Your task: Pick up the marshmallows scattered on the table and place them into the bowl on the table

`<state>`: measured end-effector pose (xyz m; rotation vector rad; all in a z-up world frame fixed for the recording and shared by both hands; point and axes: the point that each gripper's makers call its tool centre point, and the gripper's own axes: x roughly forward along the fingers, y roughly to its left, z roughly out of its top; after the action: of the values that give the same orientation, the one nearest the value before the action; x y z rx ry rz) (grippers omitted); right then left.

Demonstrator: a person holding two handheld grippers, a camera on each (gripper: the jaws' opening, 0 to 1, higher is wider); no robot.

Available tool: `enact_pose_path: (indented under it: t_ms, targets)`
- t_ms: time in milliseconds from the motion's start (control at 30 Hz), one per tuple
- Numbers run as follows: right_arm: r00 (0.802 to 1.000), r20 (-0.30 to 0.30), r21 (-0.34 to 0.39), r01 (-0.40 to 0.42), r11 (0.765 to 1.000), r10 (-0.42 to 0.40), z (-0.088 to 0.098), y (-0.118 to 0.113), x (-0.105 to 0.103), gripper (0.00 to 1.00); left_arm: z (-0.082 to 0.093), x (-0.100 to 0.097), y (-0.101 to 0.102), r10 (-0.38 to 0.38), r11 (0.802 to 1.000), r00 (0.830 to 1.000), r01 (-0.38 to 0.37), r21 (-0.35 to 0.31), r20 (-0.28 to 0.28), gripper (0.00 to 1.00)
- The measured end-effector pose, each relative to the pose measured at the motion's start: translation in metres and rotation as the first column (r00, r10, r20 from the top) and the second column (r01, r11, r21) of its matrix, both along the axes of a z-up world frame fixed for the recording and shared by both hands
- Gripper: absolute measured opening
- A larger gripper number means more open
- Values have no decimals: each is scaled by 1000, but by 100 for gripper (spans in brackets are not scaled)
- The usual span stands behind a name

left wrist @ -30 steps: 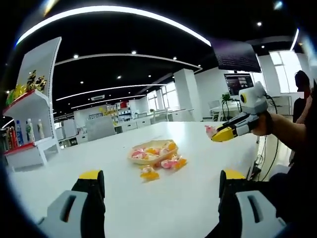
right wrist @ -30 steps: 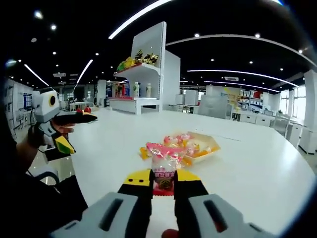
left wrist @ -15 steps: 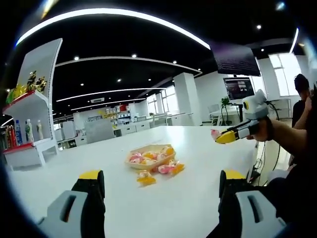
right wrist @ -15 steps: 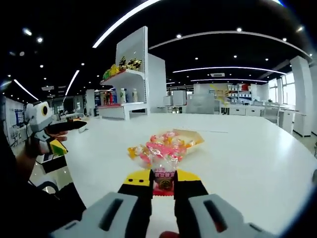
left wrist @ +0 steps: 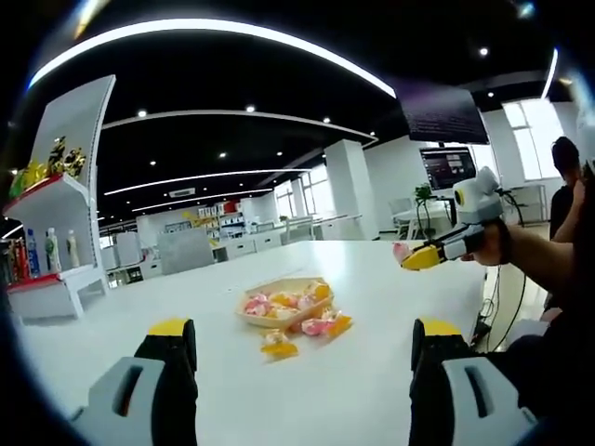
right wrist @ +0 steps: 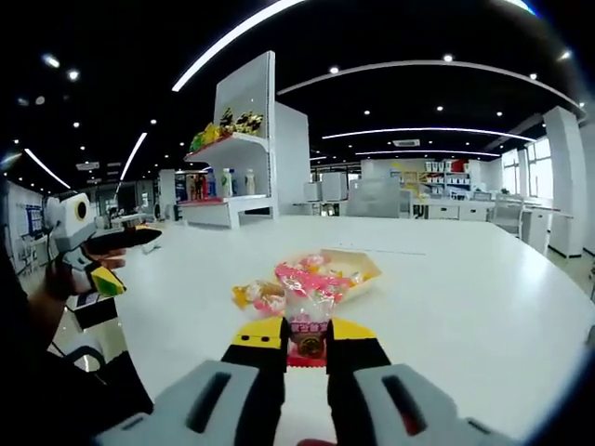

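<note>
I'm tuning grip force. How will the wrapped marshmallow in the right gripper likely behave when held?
The marshmallow probably feels light and soft: a small clear wrapper, pinched by one end between the right gripper's fingers. The wrapper stands up above them, so it seems fairly stiff film. It looks glossy, so it may slip under a loose grip.

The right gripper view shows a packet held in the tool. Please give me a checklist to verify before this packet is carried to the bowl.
1. Right tool is shut on the marshmallow packet: ok.
2. Packet is lifted above the white table: ok.
3. Bowl has room on top for another packet: cannot tell, it already looks heaped.
4. Path from the right tool to the bowl is free: ok.
5. Left tool is open and holds nothing: ok.
6. All packets are off the table: not ok; an orange packet and a pink and orange packet lie beside the bowl.
</note>
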<state>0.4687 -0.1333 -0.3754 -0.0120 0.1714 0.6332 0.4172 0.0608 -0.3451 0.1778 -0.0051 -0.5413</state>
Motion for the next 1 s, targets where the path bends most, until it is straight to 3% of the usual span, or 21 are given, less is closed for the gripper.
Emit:
enact_pose_path:
  t_ms: [200,267,400,567,733,867,1000]
  targets:
    - [1000,-23,9,-16,1000,16,1,12,11,14,7,15,5,-10,1000,1000,10,-15,13,95]
    - [998,-46,45,-30,999,33,5,16,15,14,9,18,8,-10,1000,1000,11,-18,17,95]
    - [997,-68,99,-36,994,43,16,19,18,14,6,25,14,-7,999,1000,6,51,31,95]
    - [997,-71,88,-33,996,39,26,17,29,14,10,35,17,-4,995,999,-1,97,48,95]
    - [997,-80,72,5,997,1,29,9,46,14,16,44,12,-40,998,998,38,44,41,95]
    - [991,-134,102,11,995,3,31,10,59,14,12,57,12,-50,997,998,48,62,30,95]
    - [992,-127,66,13,998,-4,33,11,71,14,19,69,15,-43,998,999,41,47,29,95]
